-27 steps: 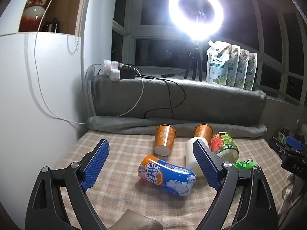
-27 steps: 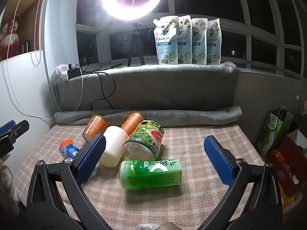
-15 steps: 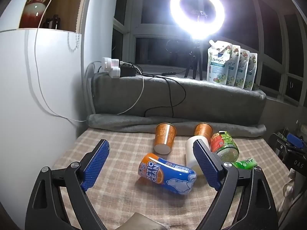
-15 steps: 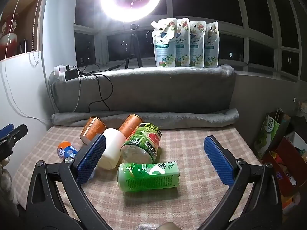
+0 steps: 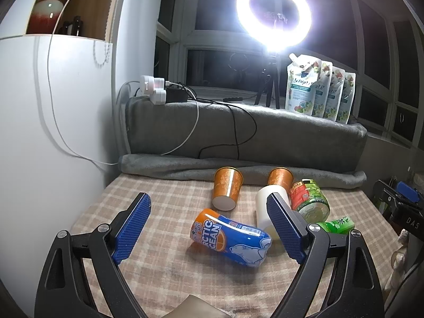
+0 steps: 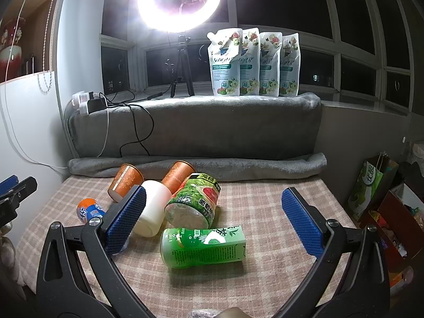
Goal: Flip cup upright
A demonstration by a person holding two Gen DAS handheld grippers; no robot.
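Two orange cups (image 5: 227, 188) on sides, white cup (image 6: 152, 213) too; both jaws apart.

Left gripper (image 5: 209, 224), right gripper (image 6: 213, 217): black frames, silver screws, fingers (image 5: 131, 228) faced with blue textured pads.

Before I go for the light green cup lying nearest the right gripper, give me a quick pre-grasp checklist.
1. Right gripper open: ok.
2. Light green cup between its fingers: not ok, it lies below and ahead.
3. Cup on its side, needs flipping: ok.
4. Neighbours apart: cannot tell; the dark green cup sits very close.
5. Left gripper open and away from this cup: ok.
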